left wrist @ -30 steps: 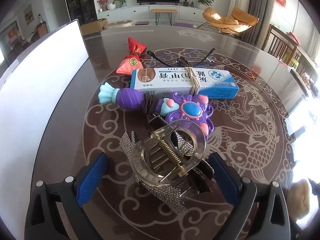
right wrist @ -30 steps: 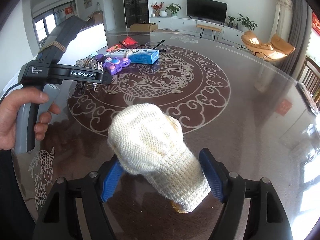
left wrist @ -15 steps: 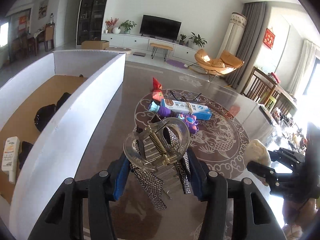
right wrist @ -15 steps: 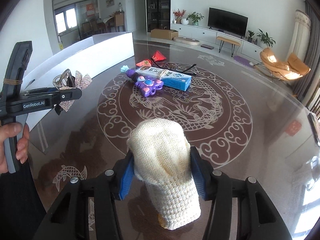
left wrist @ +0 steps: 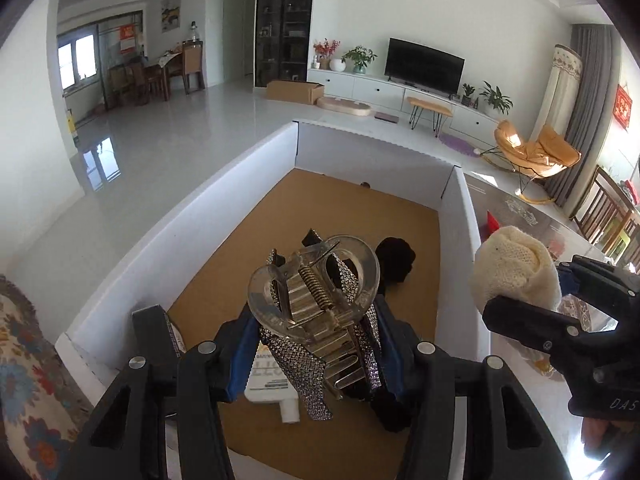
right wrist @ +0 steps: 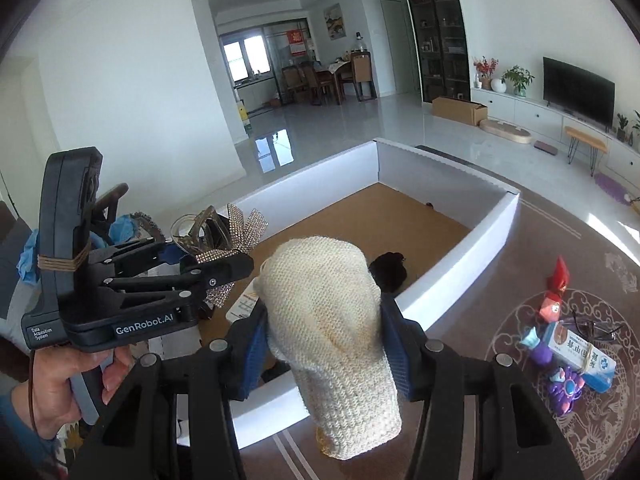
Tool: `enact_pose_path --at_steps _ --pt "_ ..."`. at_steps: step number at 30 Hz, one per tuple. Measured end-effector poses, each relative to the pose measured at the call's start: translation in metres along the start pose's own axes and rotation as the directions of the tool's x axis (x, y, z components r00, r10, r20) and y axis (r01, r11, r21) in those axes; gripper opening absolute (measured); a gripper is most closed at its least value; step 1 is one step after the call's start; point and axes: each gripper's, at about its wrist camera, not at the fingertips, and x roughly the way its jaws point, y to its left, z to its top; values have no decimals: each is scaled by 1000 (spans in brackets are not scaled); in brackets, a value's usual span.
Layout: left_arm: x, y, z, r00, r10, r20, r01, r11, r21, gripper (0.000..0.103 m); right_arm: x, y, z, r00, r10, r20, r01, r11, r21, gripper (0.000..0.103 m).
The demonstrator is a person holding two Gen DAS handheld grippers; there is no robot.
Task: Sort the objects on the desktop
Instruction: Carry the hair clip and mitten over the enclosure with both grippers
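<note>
Two grippers are loaded now, and both have left the table since a second ago, when they were only closing around their things on the tabletop: your left gripper (left wrist: 314,354) is clenched on the hair clip (left wrist: 316,296) and holds it above the brown floor of the white box (left wrist: 224,200), while your right gripper (right wrist: 320,350) is clamped on the knitted mitten (right wrist: 324,312) and holds it over the box's near wall, with the table (right wrist: 480,256) to its right. Half a second ago the clip hung beside the box's wall; here it is over the inside. From the left wrist you see the mitten (left wrist: 514,270) again at the right edge, gripped in the other tool. Left behind on the table are the blue carton (right wrist: 582,354), the purple toy (right wrist: 566,386) and the red packet (right wrist: 558,274). Inside the box, a white tube (left wrist: 268,384) is half covered by the clip's rhinestone bow, and a dark bundle (left wrist: 396,256) behind it is too shadowed to name. Your left hand (right wrist: 64,376) shows on the handle; the right hand is almost wholly cut off.
</note>
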Motion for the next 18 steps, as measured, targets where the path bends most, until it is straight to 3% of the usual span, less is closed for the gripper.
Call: enact_pose_path --at_steps 5,7,8,11,13,18 --pt "37 12 -18 992 68 -109 -67 998 15 58 69 14 11 990 -12 -138 9 1000 -25 57" --pt "39 12 -25 989 95 -115 -93 995 25 69 84 8 11 988 -28 -155 28 1000 -6 78" --pt "37 9 -28 989 106 -100 -104 994 30 72 86 4 10 988 -39 -151 41 999 8 82" --pt "25 2 -31 991 122 -52 -121 992 37 82 79 -9 11 994 -22 -111 29 997 68 84" --pt "14 -6 -32 993 114 -22 -113 993 36 82 64 -16 6 997 -21 -76 28 995 94 85" --pt "-25 -54 -35 997 -20 78 17 999 45 83 4 -42 -33 995 -102 1 102 992 68 92"
